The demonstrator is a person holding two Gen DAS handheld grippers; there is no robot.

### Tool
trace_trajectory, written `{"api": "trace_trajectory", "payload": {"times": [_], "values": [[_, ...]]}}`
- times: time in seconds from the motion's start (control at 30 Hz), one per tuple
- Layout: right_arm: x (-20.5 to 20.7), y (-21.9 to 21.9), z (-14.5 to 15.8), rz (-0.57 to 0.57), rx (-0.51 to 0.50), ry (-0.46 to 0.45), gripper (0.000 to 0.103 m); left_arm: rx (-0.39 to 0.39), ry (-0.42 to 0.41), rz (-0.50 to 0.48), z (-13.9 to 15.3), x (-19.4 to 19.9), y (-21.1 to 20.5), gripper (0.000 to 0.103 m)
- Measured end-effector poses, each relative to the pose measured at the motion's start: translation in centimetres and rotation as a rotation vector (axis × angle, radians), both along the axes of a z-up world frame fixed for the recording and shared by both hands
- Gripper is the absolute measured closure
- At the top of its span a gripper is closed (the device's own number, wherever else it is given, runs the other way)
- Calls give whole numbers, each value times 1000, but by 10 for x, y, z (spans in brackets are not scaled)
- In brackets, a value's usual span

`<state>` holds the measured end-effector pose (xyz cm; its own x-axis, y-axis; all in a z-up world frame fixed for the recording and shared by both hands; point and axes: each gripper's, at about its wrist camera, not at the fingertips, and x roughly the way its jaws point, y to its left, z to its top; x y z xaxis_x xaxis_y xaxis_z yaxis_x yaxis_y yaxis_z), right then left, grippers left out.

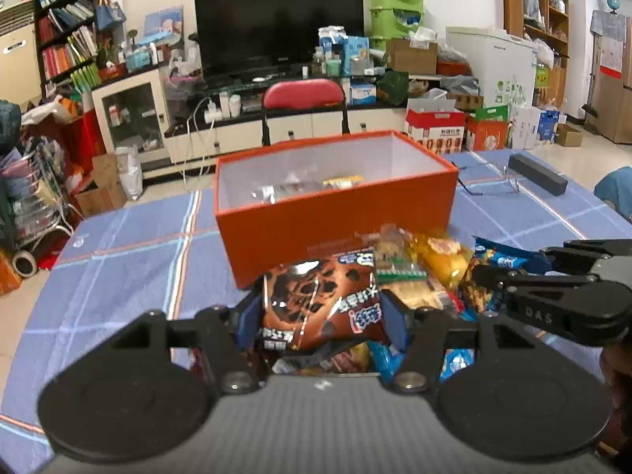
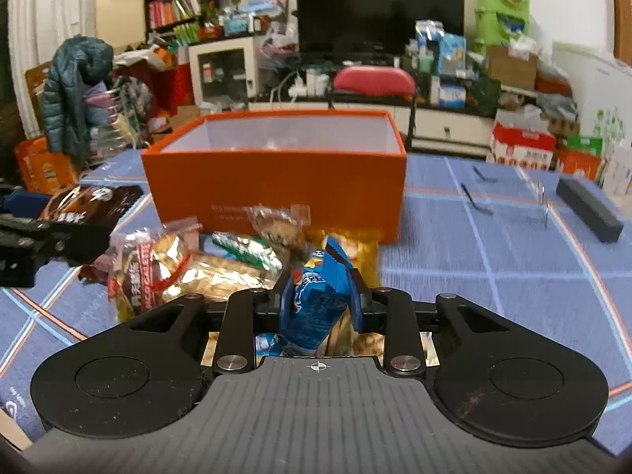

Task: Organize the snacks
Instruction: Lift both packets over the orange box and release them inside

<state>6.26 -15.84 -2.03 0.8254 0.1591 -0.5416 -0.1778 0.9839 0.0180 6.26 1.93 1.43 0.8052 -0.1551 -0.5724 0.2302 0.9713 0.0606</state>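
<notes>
My left gripper (image 1: 318,318) is shut on a brown chocolate snack bag (image 1: 316,300), lifted above the snack pile (image 1: 418,276). The same bag (image 2: 91,205) shows at the left edge of the right wrist view, held by the left gripper (image 2: 51,233). My right gripper (image 2: 320,296) is shut on a blue snack packet (image 2: 320,300), pinched upright over the pile (image 2: 205,264). The right gripper (image 1: 486,272) reaches in from the right in the left wrist view. An open orange box (image 1: 335,213) stands behind the pile with a few wrapped snacks (image 1: 304,187) inside; its front wall (image 2: 276,189) faces me.
The blue checked tablecloth (image 1: 130,245) covers the table. Glasses (image 1: 489,181) and a dark rectangular case (image 1: 537,173) lie to the right of the box. A red chair (image 1: 302,96) stands behind the table, with a TV stand and clutter beyond.
</notes>
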Motion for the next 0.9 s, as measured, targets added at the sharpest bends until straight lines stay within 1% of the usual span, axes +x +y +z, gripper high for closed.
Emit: {"api": "trace_trajectory", "payload": {"times": [0.1, 0.17, 0.23, 0.33, 0.37, 0.47, 0.57, 0.67, 0.73, 0.77, 0.9], "values": [[-1, 1, 18, 12, -1, -38, 95, 2, -33, -3, 14, 8, 0, 40], [2, 2, 35, 17, 3, -78, 95, 7, -67, -4, 26, 17, -1, 40], [12, 1, 53, 19, 14, -112, 95, -2, -84, -5, 38, 31, -2, 39], [38, 1, 79, 27, 42, -145, 95, 2, -118, 9, 52, 56, -2, 39], [49, 1, 86, 28, 47, -150, 95, -3, -121, 13, 56, 65, -2, 39], [82, -2, 100, 27, 107, -140, 95, -16, -110, 31, 63, 98, -3, 39], [113, -1, 106, 21, 129, -130, 95, -10, -94, 35, 65, 128, -6, 39], [141, 5, 103, 8, 99, -118, 95, 20, -75, 64, 60, 159, -9, 39], [158, 9, 98, 4, 70, -110, 95, 17, -46, 72, 53, 178, -9, 37], [167, 11, 95, 5, 60, -98, 95, 9, -32, 74, 50, 186, -9, 32], [189, 14, 81, -5, 36, -63, 95, 16, -3, 94, 35, 211, -8, 29]]}}
